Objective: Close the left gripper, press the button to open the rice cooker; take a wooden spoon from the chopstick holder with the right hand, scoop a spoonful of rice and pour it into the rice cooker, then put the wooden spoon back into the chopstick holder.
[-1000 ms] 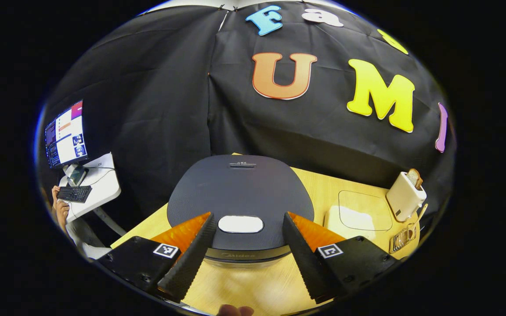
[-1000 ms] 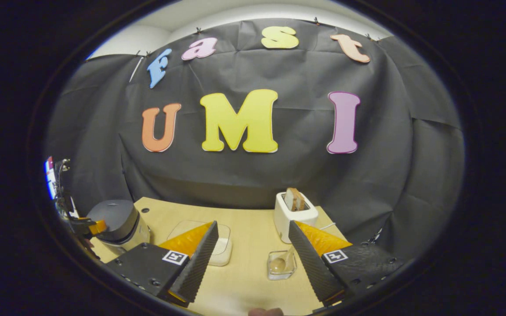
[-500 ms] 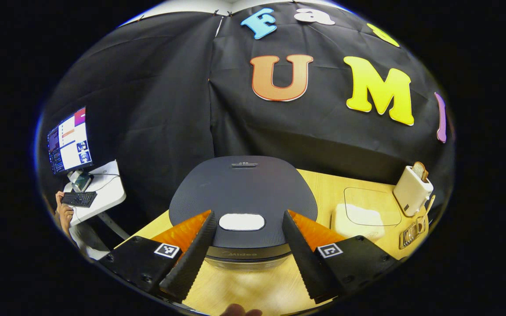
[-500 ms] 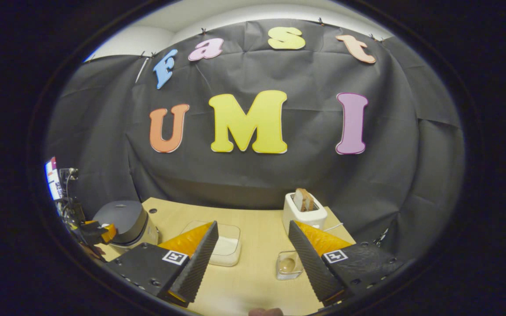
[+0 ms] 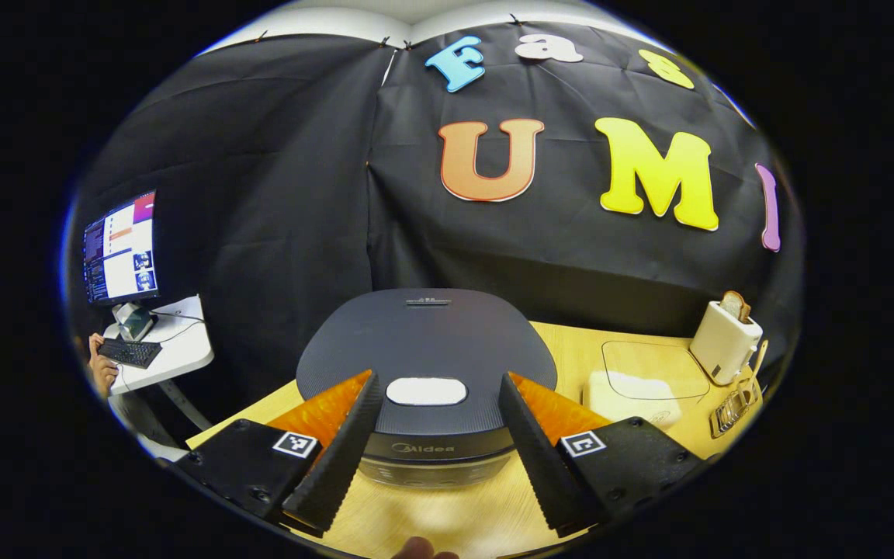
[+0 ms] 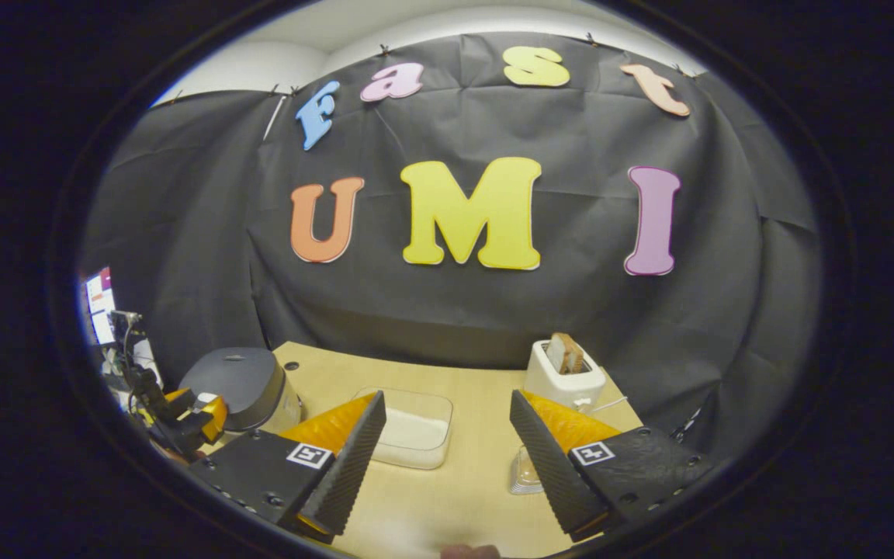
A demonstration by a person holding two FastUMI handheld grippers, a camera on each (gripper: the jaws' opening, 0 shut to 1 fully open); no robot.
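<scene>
The dark rice cooker (image 5: 425, 341) stands shut right in front of my left gripper (image 5: 438, 382). Its white lid button (image 5: 426, 391) lies between the two fingers, which are spread open and hold nothing. A clear box of rice (image 5: 633, 384) sits to the right. Farther right stands the chopstick holder (image 5: 734, 400) with the wooden spoon's handle (image 5: 757, 361) sticking up. My right gripper (image 6: 447, 400) hovers open over the table with the rice box (image 6: 416, 427) ahead. The chopstick holder (image 6: 524, 473) is partly hidden behind its right finger. The rice cooker (image 6: 241, 384) and left gripper (image 6: 187, 415) are at far left.
A white toaster (image 6: 567, 376) holding bread stands at the back right of the wooden table (image 6: 455, 497), near the holder. Off the table's left edge is a small desk with a monitor (image 5: 117, 248) and keyboard, with a person's hand (image 5: 98, 369) on it.
My left gripper has drawn back a little from the cooker, showing more of its front. The right gripper's view has swung left, and the chopstick holder has slid behind its right finger.
</scene>
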